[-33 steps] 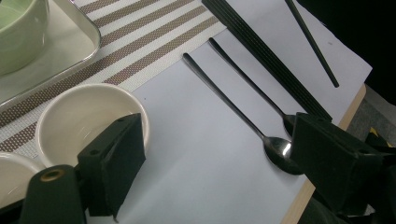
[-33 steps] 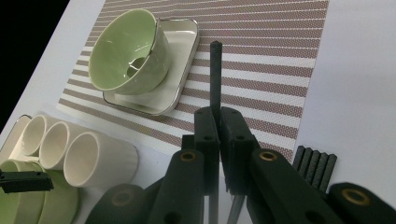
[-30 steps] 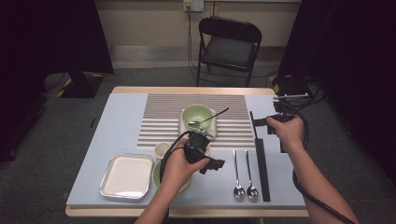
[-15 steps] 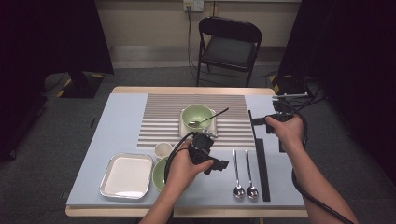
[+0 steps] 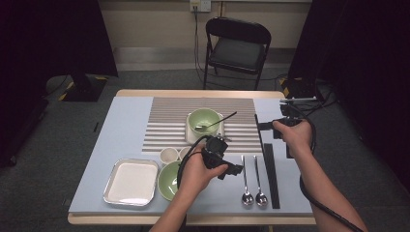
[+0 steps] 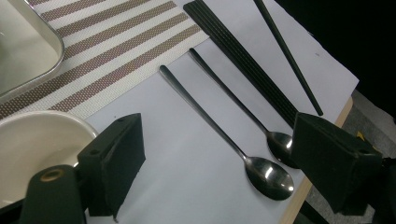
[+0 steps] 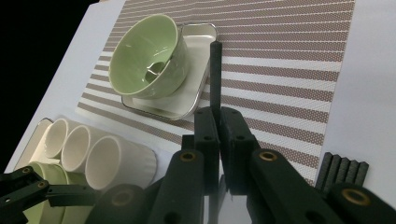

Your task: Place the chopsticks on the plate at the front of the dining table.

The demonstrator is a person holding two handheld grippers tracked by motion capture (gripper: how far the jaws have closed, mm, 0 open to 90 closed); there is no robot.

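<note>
Black chopstick [image 7: 215, 74] pinched upright — two steel spoons [image 6: 224, 126] flat, side by side.

No text, label, brand, number or sign can be read anywhere in these views; the counter [image 5: 121, 121], the striped mat [image 5: 164, 121] and the dishes carry no legible lettering.
</note>
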